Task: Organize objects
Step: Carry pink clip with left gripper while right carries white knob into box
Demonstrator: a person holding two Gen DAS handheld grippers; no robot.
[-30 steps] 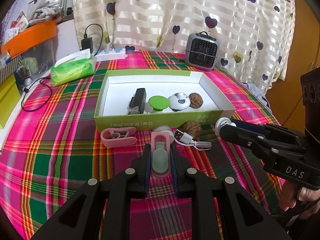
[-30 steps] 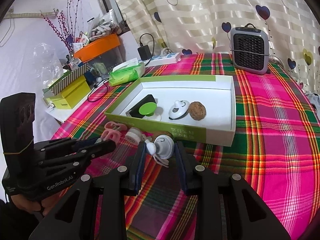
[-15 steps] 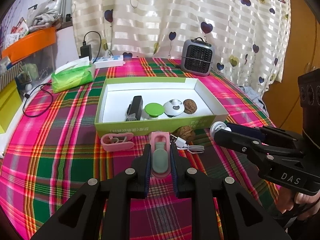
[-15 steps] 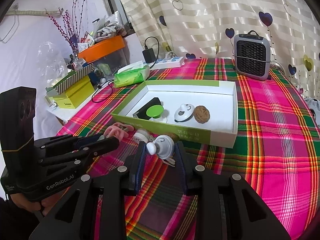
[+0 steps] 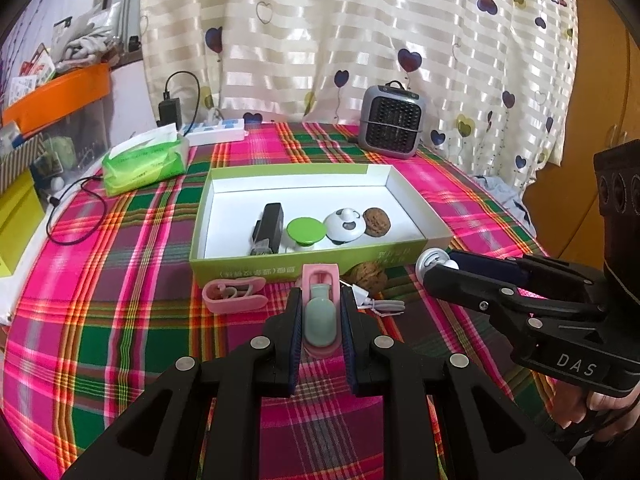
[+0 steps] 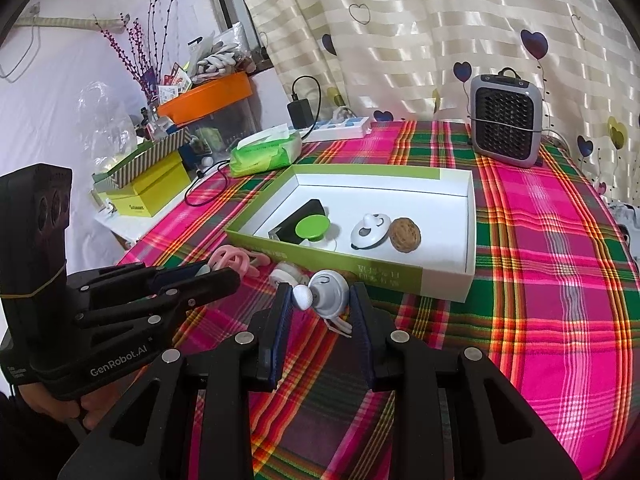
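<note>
While the left gripper point(image 5: 320, 312) hovers over the plaid-clothed surface point(image 5: 120, 320), its fingers point(image 5: 294, 320) pinch a pink clip with a pale green tab point(image 5: 319, 312) just short of the shallow green-and-white cardboard box point(image 5: 304, 268). Inside the box lie a black block point(image 5: 269, 226), a green disc point(image 5: 306, 232), a white knob point(image 5: 345, 226) and a brown walnut point(image 5: 376, 222).

From the right wrist view, the right gripper point(image 6: 320, 308) pinches a small white round device point(image 6: 326, 294) between its fingers point(image 6: 362, 316), just before the box's point(image 6: 400, 276) near wall.
</note>
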